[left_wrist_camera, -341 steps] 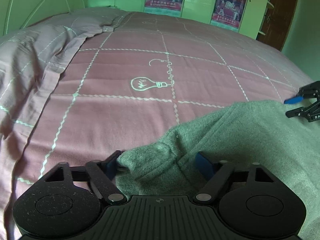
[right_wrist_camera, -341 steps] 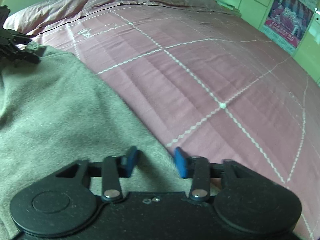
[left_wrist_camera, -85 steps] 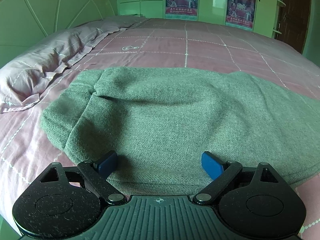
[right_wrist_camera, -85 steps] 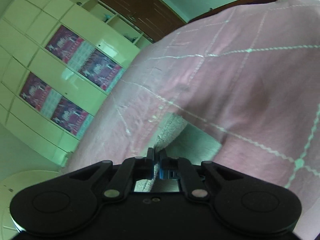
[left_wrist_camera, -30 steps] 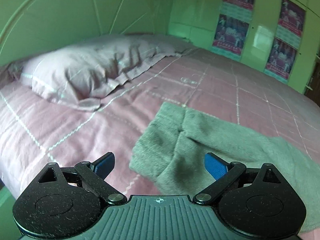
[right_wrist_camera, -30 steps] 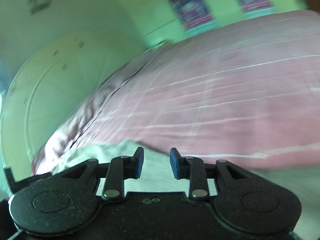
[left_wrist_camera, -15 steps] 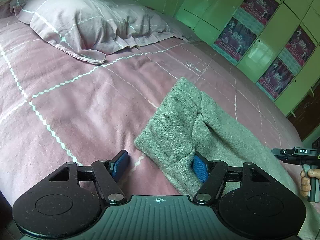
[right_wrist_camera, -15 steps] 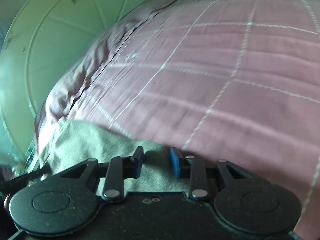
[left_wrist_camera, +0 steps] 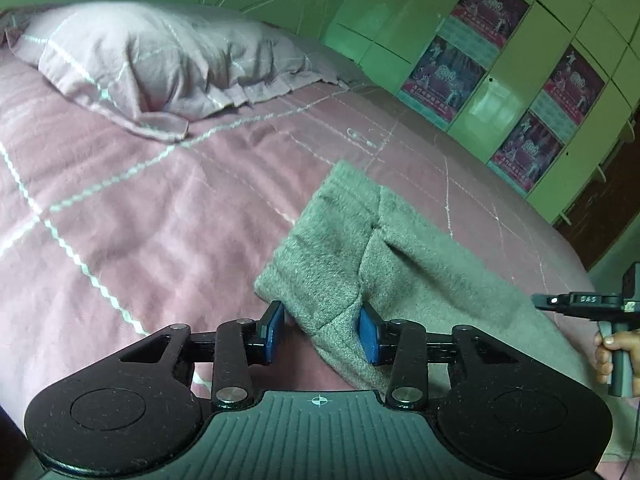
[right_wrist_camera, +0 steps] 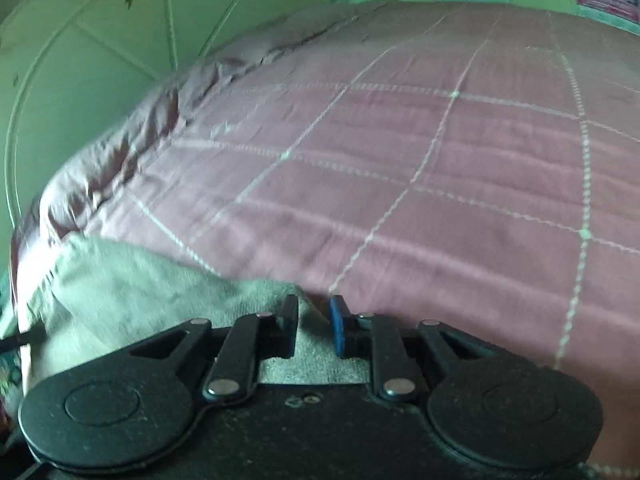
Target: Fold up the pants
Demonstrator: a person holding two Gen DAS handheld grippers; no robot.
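The grey-green pants (left_wrist_camera: pixel 400 248) lie folded in a long strip on the pink bedspread (left_wrist_camera: pixel 160 220). My left gripper (left_wrist_camera: pixel 322 332) is low at their near corner. Its jaws are closing, with that corner between the blue pads (left_wrist_camera: pixel 368 336); the left pad is just short of the cloth. In the right wrist view my right gripper (right_wrist_camera: pixel 314 326) hovers over the other end of the pants (right_wrist_camera: pixel 132 280). Its jaws are opening by a narrow gap, and cloth shows under and between them without being pinched. A hand (left_wrist_camera: pixel 612 348) carries that gripper at the left view's right edge.
A pink pillow (left_wrist_camera: pixel 160 60) lies at the head of the bed by the green headboard (right_wrist_camera: pixel 80 60). Green wardrobe doors with posters (left_wrist_camera: pixel 480 40) stand beyond the far side. The bedspread stretches wide past the pants.
My left gripper has come down onto the pants' near corner and its jaws have narrowed around it. My right gripper has swept across the bed to the pants' other end.
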